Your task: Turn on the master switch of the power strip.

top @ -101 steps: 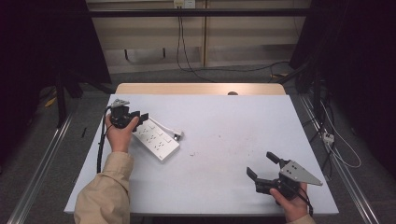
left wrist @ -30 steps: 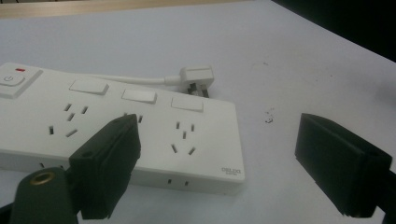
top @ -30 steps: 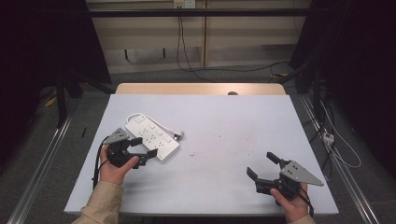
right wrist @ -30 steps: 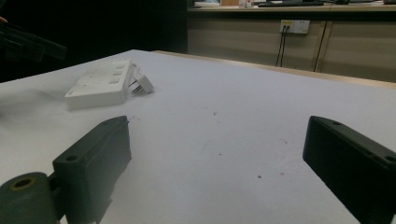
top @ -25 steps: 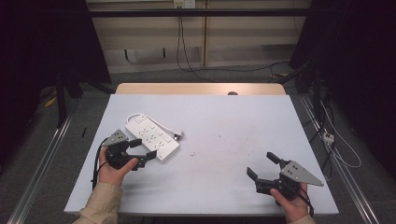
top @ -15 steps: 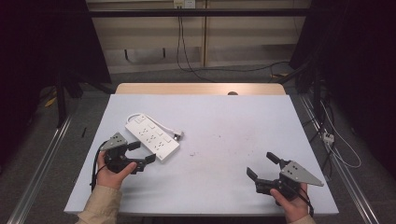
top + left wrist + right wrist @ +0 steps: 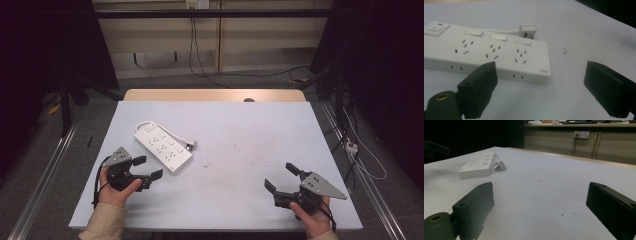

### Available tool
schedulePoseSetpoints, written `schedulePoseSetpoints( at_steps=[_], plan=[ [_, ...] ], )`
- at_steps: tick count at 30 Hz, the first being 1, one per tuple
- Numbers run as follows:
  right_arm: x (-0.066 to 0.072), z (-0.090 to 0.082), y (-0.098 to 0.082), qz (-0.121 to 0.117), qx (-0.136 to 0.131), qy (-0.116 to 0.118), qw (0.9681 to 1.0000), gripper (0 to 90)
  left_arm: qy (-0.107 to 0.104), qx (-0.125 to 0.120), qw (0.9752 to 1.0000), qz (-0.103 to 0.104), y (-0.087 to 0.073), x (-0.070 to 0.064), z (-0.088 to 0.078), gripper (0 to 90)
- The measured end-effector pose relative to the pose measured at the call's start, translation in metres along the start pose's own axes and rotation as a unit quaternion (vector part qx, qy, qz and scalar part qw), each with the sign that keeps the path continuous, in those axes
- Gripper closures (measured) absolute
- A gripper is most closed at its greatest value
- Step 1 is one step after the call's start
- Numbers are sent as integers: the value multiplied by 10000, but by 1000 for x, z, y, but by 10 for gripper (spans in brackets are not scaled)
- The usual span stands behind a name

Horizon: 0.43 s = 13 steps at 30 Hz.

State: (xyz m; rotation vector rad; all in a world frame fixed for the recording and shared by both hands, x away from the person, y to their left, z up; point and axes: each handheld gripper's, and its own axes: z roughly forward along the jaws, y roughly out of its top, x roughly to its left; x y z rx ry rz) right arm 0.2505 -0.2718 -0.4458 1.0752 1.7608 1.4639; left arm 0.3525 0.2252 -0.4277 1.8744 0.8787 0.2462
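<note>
- Lying flat on the white table (image 7: pixel 240 150), the white power strip (image 7: pixel 162 146) sits on the left half of the tabletop, angled so that one end points toward the far left and the other toward the near middle.
- Its top face shows a power button with a red mark at one end and three rows of sockets, each with a white switch; the left gripper view also shows slots along its side wall.
- The white plug (image 7: pixel 191 145) lies on the table just beside the strip, on its far-right side, joined to it by a short white cord that loops round the strip's far end.
- The left gripper (image 7: pixel 147 168), held in the person's left hand (image 7: pixel 116 187), is near the left front of the table, just short of the strip's near end and apart from it.
- Its jaws stand wide apart and hold nothing; in the left gripper view (image 7: pixel 544 90) the strip's corner lies beyond the left jaw, with bare table between the two jaws.
- The right gripper (image 7: pixel 281 179), held in the right hand (image 7: pixel 310 217), is at the right front of the table, well apart from the strip.
- Its jaws are also spread wide and empty; the right gripper view (image 7: pixel 540 212) shows bare, lightly speckled tabletop between them, and the strip (image 7: pixel 476 165) farther off at upper left.
</note>
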Motion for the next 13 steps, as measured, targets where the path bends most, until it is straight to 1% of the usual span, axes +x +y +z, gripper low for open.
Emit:
schedulePoseSetpoints(
  at_steps=[1, 2, 3, 6, 9, 13],
  plan=[
    [0, 0, 0, 8, 7, 2, 10000, 74, -15, -8, 10000, 17, -1, 0, -1, 113],
    [0, 0, 0, 9, 11, 4, 10000, 74, -10, -21, 10000, -9, -2, 0, -2, 112],
    [1, 0, 0, 10, 14, 4, 10000, 74, 14, 11, 10000, 14, -3, 0, -3, 112],
    [0, 1, 0, 7, 22, 7, 10000, 74, 27, 28, 10000, -52, -6, 0, -5, 109],
    [0, 1, 0, 12, 31, 5, 10000, 74, 122, 114, 9999, -12, -9, 0, -5, 98],
    [-1, 1, 0, 9, 36, 6, 10000, 74, 192, 105, 9998, -25, -10, 2, -6, 88]
  ],
)
